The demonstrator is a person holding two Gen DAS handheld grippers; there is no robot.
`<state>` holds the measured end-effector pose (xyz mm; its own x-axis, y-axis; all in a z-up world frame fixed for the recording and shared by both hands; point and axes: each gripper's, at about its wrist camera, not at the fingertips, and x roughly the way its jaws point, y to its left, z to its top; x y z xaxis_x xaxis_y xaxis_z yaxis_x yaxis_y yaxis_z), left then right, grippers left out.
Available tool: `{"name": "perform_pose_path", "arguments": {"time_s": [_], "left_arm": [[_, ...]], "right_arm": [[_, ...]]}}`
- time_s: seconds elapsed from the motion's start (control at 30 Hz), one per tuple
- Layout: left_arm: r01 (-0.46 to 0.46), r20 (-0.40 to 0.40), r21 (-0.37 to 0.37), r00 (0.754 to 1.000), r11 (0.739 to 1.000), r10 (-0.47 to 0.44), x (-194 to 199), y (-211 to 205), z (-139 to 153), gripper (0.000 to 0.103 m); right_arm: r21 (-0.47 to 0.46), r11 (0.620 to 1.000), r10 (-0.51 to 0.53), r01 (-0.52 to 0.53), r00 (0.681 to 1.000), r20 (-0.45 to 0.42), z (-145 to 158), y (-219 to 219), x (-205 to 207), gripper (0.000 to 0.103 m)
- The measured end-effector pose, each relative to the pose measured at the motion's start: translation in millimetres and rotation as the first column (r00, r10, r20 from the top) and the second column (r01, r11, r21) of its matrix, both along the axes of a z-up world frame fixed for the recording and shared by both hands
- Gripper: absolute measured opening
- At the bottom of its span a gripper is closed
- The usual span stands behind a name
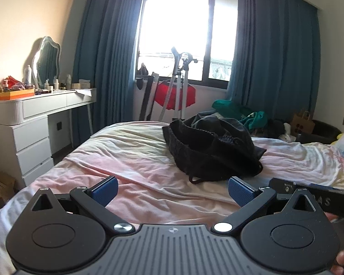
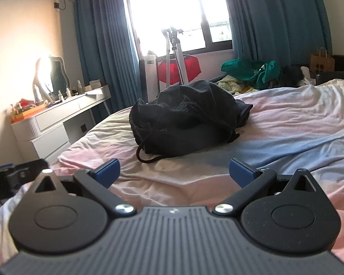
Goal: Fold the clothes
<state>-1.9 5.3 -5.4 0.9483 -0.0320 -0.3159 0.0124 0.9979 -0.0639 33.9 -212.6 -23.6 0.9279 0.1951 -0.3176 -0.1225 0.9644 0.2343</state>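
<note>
A crumpled black garment (image 1: 212,147) with a drawstring lies in a heap on the bed (image 1: 130,158). It also shows in the right wrist view (image 2: 188,116), with its cord trailing toward me. My left gripper (image 1: 173,191) is open and empty, a short way in front of the heap. My right gripper (image 2: 174,171) is open and empty, just short of the cord end. Part of the right gripper (image 1: 314,193) shows at the right edge of the left wrist view. Part of the left gripper (image 2: 13,175) shows at the left edge of the right wrist view.
The bed has a wrinkled pink and white sheet (image 2: 286,123). A white dressing table (image 1: 34,119) with a mirror and bottles stands left. A red garment steamer (image 1: 174,91) stands by the window. Green clothes (image 2: 252,71) and a paper bag (image 2: 321,60) lie beyond the bed.
</note>
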Motion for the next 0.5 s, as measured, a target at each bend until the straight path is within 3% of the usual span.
{"name": "perform_pose_path", "arguments": {"time_s": [0.17, 0.27, 0.4, 0.47, 0.5], "left_arm": [[-0.025, -0.014, -0.012, 1.0, 1.0, 0.024, 5.4, 1.5, -1.4, 0.103], [-0.05, -0.026, 0.009, 0.998, 0.999, 0.051, 12.8, 1.4, -7.3, 0.103], [-0.061, -0.044, 0.041, 0.997, 0.997, 0.063, 29.9, 4.1, -20.6, 0.103], [-0.072, -0.046, 0.079, 0.996, 0.994, 0.076, 41.8, 3.7, -29.5, 0.103], [-0.077, -0.049, 0.099, 0.995, 0.992, 0.082, 48.3, 3.3, -34.2, 0.103]], "right_arm": [[0.06, 0.998, 0.025, -0.023, 0.999, -0.02, 1.9, -14.1, 40.1, 0.103], [0.073, 0.997, -0.017, 0.021, 0.999, -0.052, -3.2, -29.1, 80.8, 0.102], [0.031, 0.995, -0.091, 0.095, 0.989, -0.114, -27.3, -44.9, 143.5, 0.094], [0.015, 0.991, -0.127, 0.13, 0.981, -0.146, -40.6, -52.8, 174.4, 0.08], [0.018, 0.988, -0.145, 0.15, 0.975, -0.166, -48.0, -57.5, 188.7, 0.079]]}}
